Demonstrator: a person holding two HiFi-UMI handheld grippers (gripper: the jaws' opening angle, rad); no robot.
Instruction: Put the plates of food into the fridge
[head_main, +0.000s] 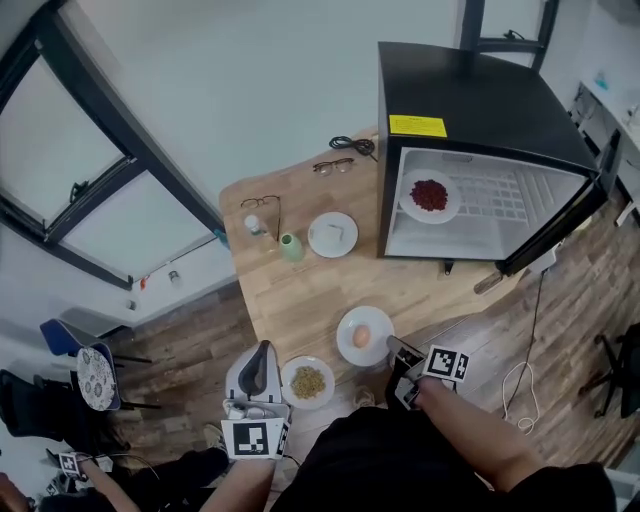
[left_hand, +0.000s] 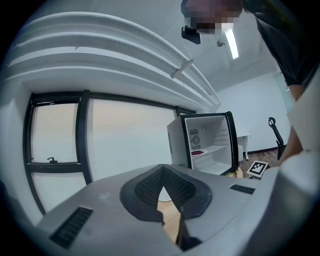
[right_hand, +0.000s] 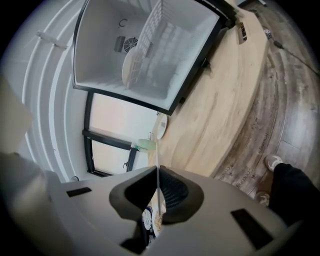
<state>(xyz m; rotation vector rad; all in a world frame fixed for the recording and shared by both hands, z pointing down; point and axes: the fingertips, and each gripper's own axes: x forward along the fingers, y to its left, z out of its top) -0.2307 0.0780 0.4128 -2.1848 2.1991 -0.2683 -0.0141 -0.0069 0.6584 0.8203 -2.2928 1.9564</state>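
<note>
- A pale wooden table (head_main: 300, 290) is standing on a wood-plank floor (head_main: 570, 300) against a white wall, with dark-framed windows (head_main: 90, 190) lying to the left.
- One black mini fridge (head_main: 470, 95) is sitting at the table's far right corner, with its door hanging open and its white inside showing.
- Four round white plates are showing: one inside the fridge and three on the table.
- The white plate of red food (head_main: 430, 195) is resting on the fridge's wire shelf, towards its left side.
- The white plate with a brown egg (head_main: 347, 347) is lying by the table's near edge.
- The white plate of yellowish grains (head_main: 325, 393) is lying just beside it, to the left and a little nearer.
- The third white plate (head_main: 322, 243) is lying farther off, with one small green cup (head_main: 291, 247) just left of it.
- Two pairs of dark-rimmed glasses are lying on the far part of the table, one (head_main: 333, 165) near the fridge and the other (head_main: 262, 203) to its left.
- One black coiled cable (head_main: 352, 146) is lying by the fridge's far corner.
- The right gripper (head_main: 395, 348) is pinching the egg plate's near right rim. Its jaws are pressing almost together on the thin white edge, which is showing edge-on between the pads.
- The left gripper (head_main: 263, 350) is hovering just left of the grain plate. Its jaws are meeting at the tips and holding nothing.
</note>
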